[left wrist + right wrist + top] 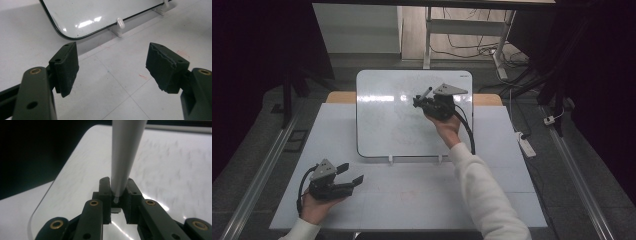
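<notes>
I see the right gripper (117, 192) clamping a marker (125, 150) over the whiteboard (382, 120); left gripper (353, 174), near left, gapes wide, empty.

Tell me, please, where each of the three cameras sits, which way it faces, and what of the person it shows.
High view: above the person's side, looking forward and down on the table; both forearms, the left tool and right tool show.
Left gripper view: on the left tool, along its open jaws at the table and the whiteboard's lower edge.
Right gripper view: on the right tool, along jaws shut on a marker, over the whiteboard.
Shared: the whiteboard appears in all three views.
</notes>
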Action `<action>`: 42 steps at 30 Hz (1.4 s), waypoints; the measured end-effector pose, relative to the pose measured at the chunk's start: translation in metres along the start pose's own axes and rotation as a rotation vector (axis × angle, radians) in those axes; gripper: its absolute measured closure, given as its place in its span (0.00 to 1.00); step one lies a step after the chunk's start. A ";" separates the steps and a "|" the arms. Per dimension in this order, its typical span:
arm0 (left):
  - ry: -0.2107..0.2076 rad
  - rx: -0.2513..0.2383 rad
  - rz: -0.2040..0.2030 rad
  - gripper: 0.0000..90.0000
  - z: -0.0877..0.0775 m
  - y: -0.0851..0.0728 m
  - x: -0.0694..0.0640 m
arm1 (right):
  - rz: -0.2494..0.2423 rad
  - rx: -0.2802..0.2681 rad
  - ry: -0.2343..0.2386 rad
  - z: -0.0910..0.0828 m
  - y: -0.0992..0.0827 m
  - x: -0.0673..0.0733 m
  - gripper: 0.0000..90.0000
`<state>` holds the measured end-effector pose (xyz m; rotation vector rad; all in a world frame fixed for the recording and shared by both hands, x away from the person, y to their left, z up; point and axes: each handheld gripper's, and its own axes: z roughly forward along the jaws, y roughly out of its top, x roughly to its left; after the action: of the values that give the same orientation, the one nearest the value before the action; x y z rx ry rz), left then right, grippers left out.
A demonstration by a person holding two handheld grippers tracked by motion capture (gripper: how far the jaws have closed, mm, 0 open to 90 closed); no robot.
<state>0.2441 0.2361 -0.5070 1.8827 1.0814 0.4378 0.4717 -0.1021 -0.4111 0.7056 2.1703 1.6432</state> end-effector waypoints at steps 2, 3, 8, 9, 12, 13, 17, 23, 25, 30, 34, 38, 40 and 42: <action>0.002 -0.005 0.002 0.30 0.000 0.001 -0.001 | 0.004 0.020 0.028 -0.012 -0.007 0.004 0.87; 0.004 -0.007 0.002 0.30 0.000 0.001 -0.001 | 0.009 0.032 0.043 -0.018 -0.011 0.007 0.87; 0.010 -0.011 0.004 0.30 0.001 0.001 -0.002 | 0.012 0.088 0.103 -0.048 -0.032 0.026 0.87; 0.011 -0.013 0.005 0.30 0.001 0.001 -0.002 | 0.016 0.092 0.110 -0.052 -0.035 0.029 0.87; 0.014 -0.012 0.007 0.30 0.001 0.002 -0.002 | 0.034 0.115 0.137 -0.065 -0.046 0.039 0.87; 0.013 -0.012 0.007 0.30 0.001 0.002 -0.003 | 0.037 0.124 0.147 -0.069 -0.049 0.042 0.87; 0.017 -0.017 0.012 0.30 0.001 0.002 -0.004 | 0.026 0.147 0.192 -0.080 -0.061 0.058 0.87; 0.020 -0.022 0.007 0.30 0.001 0.003 -0.002 | 0.035 0.169 0.246 -0.093 -0.076 0.074 0.87; 0.019 -0.023 0.008 0.30 0.002 0.003 -0.003 | 0.032 0.180 0.256 -0.096 -0.080 0.078 0.87; 0.010 -0.027 0.011 0.30 0.000 0.003 -0.004 | 0.036 0.212 0.260 -0.096 -0.090 0.083 0.87; -0.005 -0.038 0.006 0.29 -0.003 0.006 -0.007 | 0.044 0.221 0.261 -0.098 -0.094 0.087 0.87; -0.039 -0.045 0.010 0.29 0.000 0.016 -0.016 | 0.037 0.239 0.263 -0.097 -0.098 0.095 0.87; -0.059 -0.049 0.017 0.29 0.004 0.023 -0.021 | 0.039 0.240 0.270 -0.096 -0.099 0.096 0.87; -0.079 -0.046 0.040 0.29 0.009 0.033 -0.026 | 0.056 0.239 0.285 -0.094 -0.098 0.096 0.87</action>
<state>0.2518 0.2030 -0.4812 1.8675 0.9752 0.4038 0.3237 -0.1432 -0.4748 0.6319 2.6035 1.6114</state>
